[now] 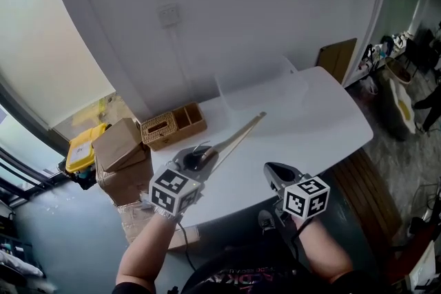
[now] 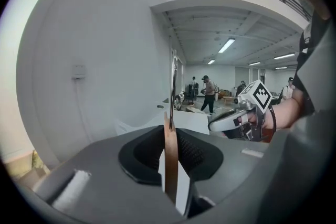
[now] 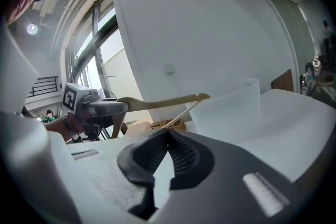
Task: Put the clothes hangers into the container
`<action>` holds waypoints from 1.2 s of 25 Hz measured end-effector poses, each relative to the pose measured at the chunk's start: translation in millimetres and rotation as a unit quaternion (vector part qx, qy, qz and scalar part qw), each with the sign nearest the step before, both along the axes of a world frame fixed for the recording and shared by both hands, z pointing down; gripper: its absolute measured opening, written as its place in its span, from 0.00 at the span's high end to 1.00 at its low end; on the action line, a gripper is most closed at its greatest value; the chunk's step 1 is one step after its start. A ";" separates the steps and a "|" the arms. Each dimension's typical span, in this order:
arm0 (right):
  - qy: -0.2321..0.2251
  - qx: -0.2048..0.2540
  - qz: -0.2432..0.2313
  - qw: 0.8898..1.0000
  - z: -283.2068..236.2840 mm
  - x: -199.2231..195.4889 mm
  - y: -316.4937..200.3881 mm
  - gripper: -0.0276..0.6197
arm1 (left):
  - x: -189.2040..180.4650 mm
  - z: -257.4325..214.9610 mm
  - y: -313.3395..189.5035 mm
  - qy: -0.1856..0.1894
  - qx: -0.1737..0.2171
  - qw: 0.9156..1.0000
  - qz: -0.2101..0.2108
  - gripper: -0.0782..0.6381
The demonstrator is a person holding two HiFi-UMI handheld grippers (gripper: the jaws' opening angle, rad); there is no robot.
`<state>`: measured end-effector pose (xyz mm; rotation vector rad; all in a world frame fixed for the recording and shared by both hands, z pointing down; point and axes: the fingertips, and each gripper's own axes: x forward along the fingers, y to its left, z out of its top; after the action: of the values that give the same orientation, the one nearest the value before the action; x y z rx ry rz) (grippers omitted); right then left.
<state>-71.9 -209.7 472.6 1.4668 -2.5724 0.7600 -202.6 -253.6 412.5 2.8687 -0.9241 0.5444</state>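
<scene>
the left claw (image 1: 198,159), clamped on the hanger (image 1: 238,136) just short of the container (image 1: 265,94), should lift its far tip over the container's near wall before releasing; the right claw (image 1: 273,170) is closed, empty.

No text reads clearly; print on the dark shirt (image 1: 238,279) seems too blurred.
</scene>
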 end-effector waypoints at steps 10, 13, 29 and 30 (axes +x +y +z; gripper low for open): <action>-0.003 0.011 0.004 1.000 -13.2 53.1 -60.8 0.95 | 49.1 -41.2 -87.6 -0.063 0.070 0.996 0.002 0.81; -0.009 0.013 0.011 1.000 -13.9 74.7 -78.8 0.95 | 69.7 -41.7 -114.1 -0.095 0.080 0.992 0.008 0.81; -0.035 -0.010 0.045 0.998 6.5 179.6 -154.3 0.95 | 197.5 -5.4 -227.3 -0.285 0.132 0.945 0.091 0.81; -0.036 -0.012 0.046 0.998 8.2 184.6 -158.6 0.95 | 206.0 -0.7 -231.8 -0.294 0.134 0.941 0.099 0.81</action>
<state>112.8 -368.3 480.7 1.5887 -2.5521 0.8677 3.4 -485.4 411.8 3.1109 -0.8155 1.4625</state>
